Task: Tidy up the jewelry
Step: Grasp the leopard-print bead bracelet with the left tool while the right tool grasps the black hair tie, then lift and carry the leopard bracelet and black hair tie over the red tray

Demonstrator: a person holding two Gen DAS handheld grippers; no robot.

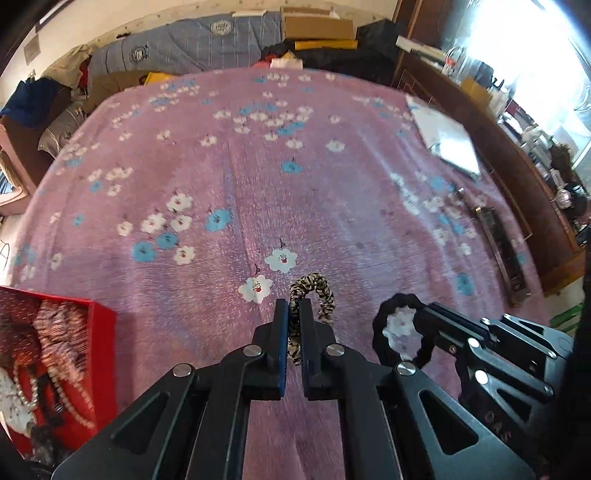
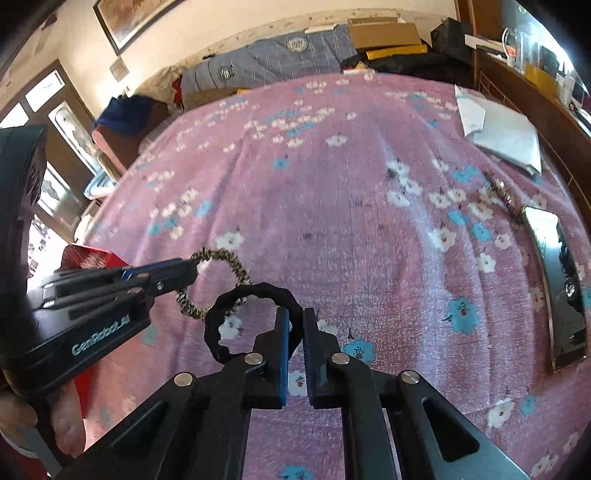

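Left gripper [image 1: 293,314]: jaws closed on the leopard-print scrunchie [image 1: 314,295], pinching the band's left side between the two pads. The rest of the loop arcs up and over to the right of the fingers. In the right wrist view the same loop hangs from the left gripper's tip, held over the bedspread.

Right gripper [image 2: 295,321]: jaws closed on the black scrunchie [image 2: 243,317], gripping the ring at its right edge. The ring spreads out to the left of the fingers. It overlaps the lower end of the leopard-print scrunchie in this view; cannot tell whether the two touch.

The two grippers are near each other, left one coming in from the left side, both pointing steeply down at the pink floral bedspread [image 1: 258,166].

Red box [image 1: 99,332]: near left, on the bedspread, open top. Holds a pearl necklace [image 1: 29,387] and striped fabric pieces, crowded together.

Right side of the bed: a long dark tray [image 2: 561,280] with a glossy surface, well apart from the grippers. Farther right, a white flat packet [image 2: 506,136].

Far edge: a folded blue quilt [image 1: 207,40] and cardboard boxes [image 1: 317,26].
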